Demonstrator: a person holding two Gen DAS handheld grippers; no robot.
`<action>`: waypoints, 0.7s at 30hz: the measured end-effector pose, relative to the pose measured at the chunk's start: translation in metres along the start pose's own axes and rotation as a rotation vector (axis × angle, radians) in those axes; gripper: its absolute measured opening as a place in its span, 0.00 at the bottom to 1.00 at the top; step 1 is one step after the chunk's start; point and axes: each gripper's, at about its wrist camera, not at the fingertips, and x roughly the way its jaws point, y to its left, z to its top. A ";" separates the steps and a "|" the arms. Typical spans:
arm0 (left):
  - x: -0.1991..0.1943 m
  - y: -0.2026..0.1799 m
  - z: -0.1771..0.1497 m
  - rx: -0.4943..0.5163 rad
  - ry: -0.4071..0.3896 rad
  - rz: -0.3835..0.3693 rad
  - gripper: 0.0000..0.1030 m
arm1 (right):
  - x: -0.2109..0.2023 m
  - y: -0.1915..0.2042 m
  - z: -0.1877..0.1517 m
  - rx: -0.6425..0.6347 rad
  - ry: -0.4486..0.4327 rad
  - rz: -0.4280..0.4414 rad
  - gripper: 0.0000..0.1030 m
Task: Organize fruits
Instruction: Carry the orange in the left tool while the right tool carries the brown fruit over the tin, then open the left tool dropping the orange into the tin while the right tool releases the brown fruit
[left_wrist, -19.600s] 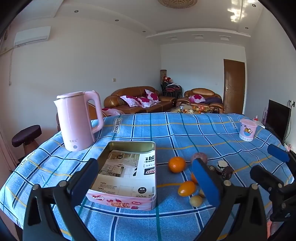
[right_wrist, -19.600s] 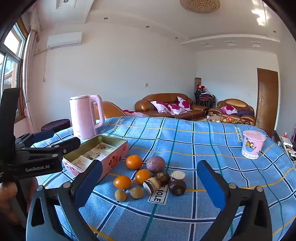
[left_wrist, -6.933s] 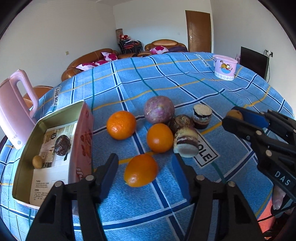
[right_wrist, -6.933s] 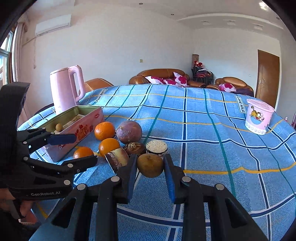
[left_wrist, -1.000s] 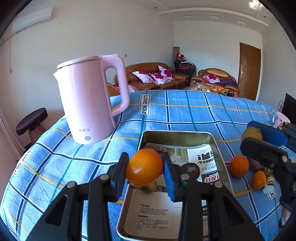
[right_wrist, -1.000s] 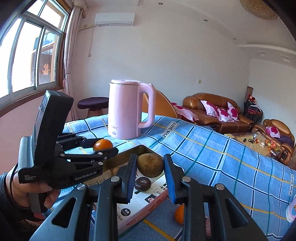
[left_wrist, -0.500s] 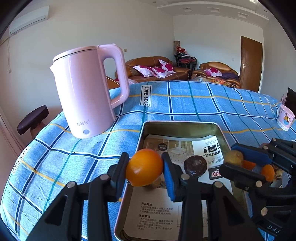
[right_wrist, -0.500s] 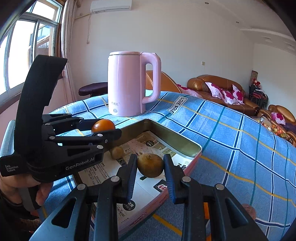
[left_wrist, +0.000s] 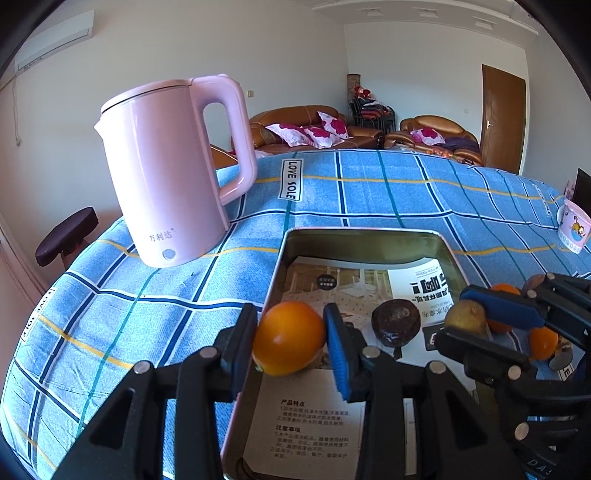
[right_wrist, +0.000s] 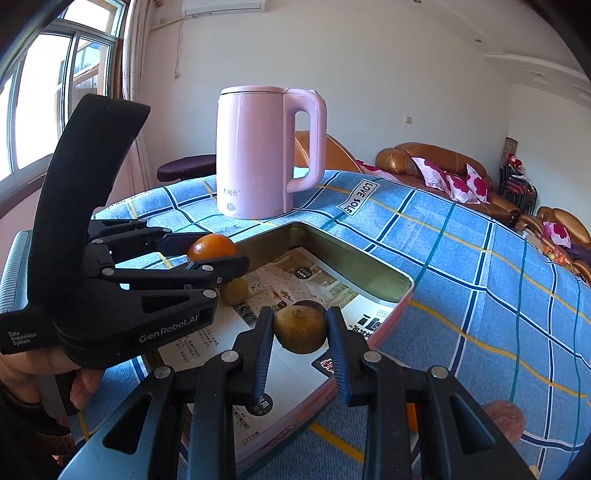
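Lowered over the tin (right_wrist: 384, 291), right tongs (right_wrist: 300, 345) clamp a brown fruit (right_wrist: 300, 329), left tongs (left_wrist: 290, 341) an orange (left_wrist: 289, 336).

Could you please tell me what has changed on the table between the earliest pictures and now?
Both claws were empty and open at first. Now the left claw grips a round orange fruit and the right claw a brownish-green round fruit, both brought from the fruit pile over the open rectangular metal tin. A dark brown fruit and a small tan fruit now lie inside it. The pink electric kettle stayed put.
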 end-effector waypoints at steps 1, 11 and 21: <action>0.000 -0.001 0.000 0.003 -0.002 0.002 0.38 | 0.000 0.000 0.000 -0.002 0.000 -0.002 0.30; -0.017 -0.003 -0.001 -0.007 -0.046 -0.006 0.64 | -0.006 0.000 -0.001 0.002 -0.028 -0.037 0.54; -0.050 -0.010 -0.010 -0.073 -0.116 -0.051 0.76 | -0.044 -0.006 -0.022 0.007 -0.045 -0.104 0.55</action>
